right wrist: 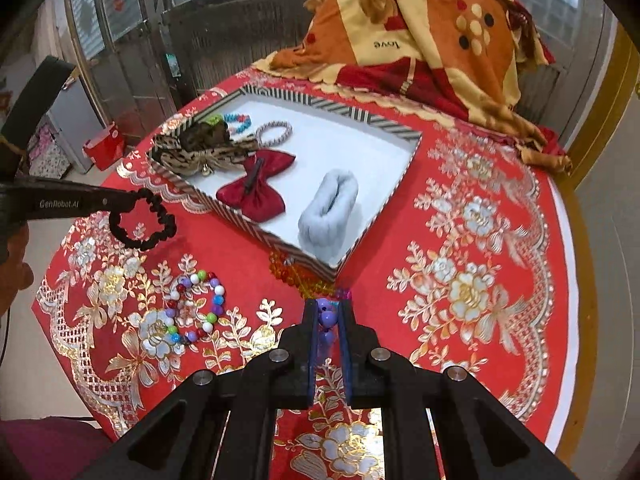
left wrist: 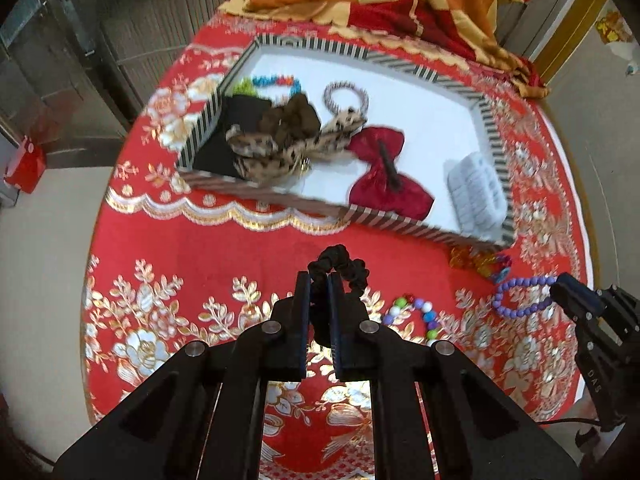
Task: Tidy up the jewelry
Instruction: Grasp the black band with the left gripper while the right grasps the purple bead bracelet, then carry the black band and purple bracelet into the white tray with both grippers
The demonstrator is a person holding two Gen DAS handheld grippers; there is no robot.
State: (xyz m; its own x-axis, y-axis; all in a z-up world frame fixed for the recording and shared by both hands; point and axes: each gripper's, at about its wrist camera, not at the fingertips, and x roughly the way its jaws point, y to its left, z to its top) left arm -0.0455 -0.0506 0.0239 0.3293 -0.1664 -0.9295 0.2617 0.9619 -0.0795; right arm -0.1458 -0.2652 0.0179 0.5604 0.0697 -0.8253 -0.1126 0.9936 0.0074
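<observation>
My left gripper [left wrist: 320, 280] is shut on a black scrunchie [left wrist: 350, 268], which hangs off the red tablecloth; from the right wrist view the same gripper [right wrist: 132, 201] and scrunchie [right wrist: 146, 222] show at the left. My right gripper [right wrist: 328, 308] is shut on a purple bead bracelet [right wrist: 326, 316]; in the left wrist view it [left wrist: 558, 286] holds that bracelet [left wrist: 516, 300] at the right. A striped tray [left wrist: 400, 222] [right wrist: 248, 226] beyond both holds a red bow [right wrist: 256, 184], a grey fluffy scrunchie [right wrist: 328, 216], leopard-print scrunchies [left wrist: 280, 148] and bracelets.
A multicolour bead bracelet [right wrist: 196, 308] [left wrist: 416, 312] lies on the cloth between the grippers. Orange-yellow beads [right wrist: 296, 272] [left wrist: 476, 260] rest against the tray's near corner. A folded orange blanket [right wrist: 432, 32] fills the table's back. The round table's edge curves on both sides.
</observation>
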